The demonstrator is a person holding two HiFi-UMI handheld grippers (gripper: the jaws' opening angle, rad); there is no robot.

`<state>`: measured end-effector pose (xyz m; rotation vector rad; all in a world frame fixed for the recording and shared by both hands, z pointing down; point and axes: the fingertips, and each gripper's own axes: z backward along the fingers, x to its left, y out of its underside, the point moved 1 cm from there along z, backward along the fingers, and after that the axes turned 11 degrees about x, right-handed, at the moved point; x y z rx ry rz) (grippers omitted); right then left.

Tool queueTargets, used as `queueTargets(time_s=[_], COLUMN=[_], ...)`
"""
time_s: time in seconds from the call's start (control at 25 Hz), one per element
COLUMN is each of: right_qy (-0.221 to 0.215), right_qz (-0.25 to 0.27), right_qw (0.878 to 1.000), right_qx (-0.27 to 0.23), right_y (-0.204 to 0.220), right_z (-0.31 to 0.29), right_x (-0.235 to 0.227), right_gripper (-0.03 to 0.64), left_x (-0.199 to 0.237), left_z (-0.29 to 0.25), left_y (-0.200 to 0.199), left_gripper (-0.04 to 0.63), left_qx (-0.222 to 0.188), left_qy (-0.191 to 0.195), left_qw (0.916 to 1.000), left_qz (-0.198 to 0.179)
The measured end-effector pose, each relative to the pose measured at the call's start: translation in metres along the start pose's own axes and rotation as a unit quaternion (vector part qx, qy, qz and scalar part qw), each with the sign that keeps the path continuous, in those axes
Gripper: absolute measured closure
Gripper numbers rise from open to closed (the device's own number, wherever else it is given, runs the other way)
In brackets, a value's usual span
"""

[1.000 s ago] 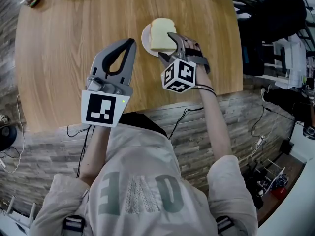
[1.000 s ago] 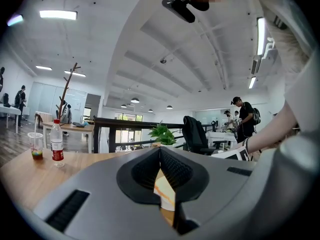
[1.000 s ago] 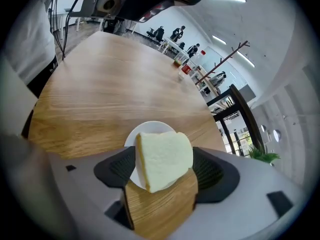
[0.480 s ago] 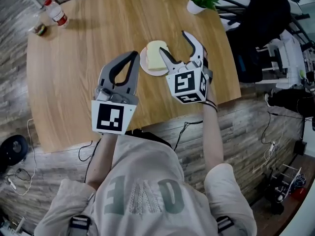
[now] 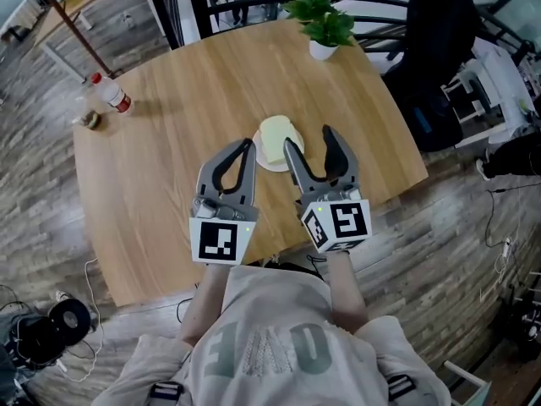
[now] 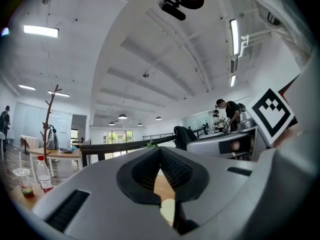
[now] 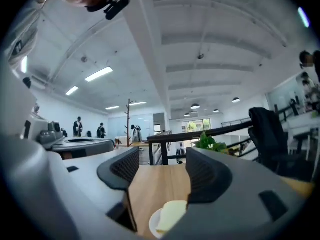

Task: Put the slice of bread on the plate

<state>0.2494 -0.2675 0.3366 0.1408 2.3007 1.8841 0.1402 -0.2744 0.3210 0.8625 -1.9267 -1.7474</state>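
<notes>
Since the slice of bread [image 5: 277, 136] lies on the plate [image 5: 270, 167] mid-frame, you look done: left gripper [image 5: 244, 148] closed on nothing, right gripper [image 5: 310, 139] spread, empty.

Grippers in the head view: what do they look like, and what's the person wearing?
Both the left gripper and right gripper are grey, with curved, black-lined fingers. Each carries a white cube with black square markers. The person wears a pale short-sleeved T-shirt.
</notes>
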Motion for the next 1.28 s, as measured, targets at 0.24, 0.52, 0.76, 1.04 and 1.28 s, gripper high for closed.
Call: queueTargets(time_s=[0.24, 0.52, 0.76, 1.04, 1.28], right_qy=[0.065, 0.073, 0.073, 0.072, 0.072], right_qz=[-0.054, -0.072, -0.059, -0.052, -0.056], right_qw=[0.996, 0.994, 0.995, 0.995, 0.994], right_qx=[0.020, 0.039, 0.046, 0.053, 0.067], right_y=[0.026, 0.040, 0.039, 0.040, 0.050], right_z=[0.025, 0.029, 0.027, 0.026, 0.023], right_x=[-0.020, -0.024, -0.020, -0.022, -0.029], right_gripper=[0.600, 0.600, 0.600, 0.600, 0.600], left_x=[0.008, 0.011, 0.009, 0.009, 0.010], left_z=[0.000, -0.001, -0.002, -0.005, -0.008], left_y=[0.003, 0.004, 0.005, 0.005, 0.008], left_gripper=[0.588, 0.588, 0.588, 0.588, 0.588], left_qx=[0.009, 0.004, 0.010, 0.009, 0.011], left_qy=[-0.009, -0.012, -0.003, -0.005, -0.008], left_qw=[0.9999, 0.9999, 0.9999, 0.9999, 0.9999], left_qz=[0.000, 0.004, 0.001, 0.003, 0.009])
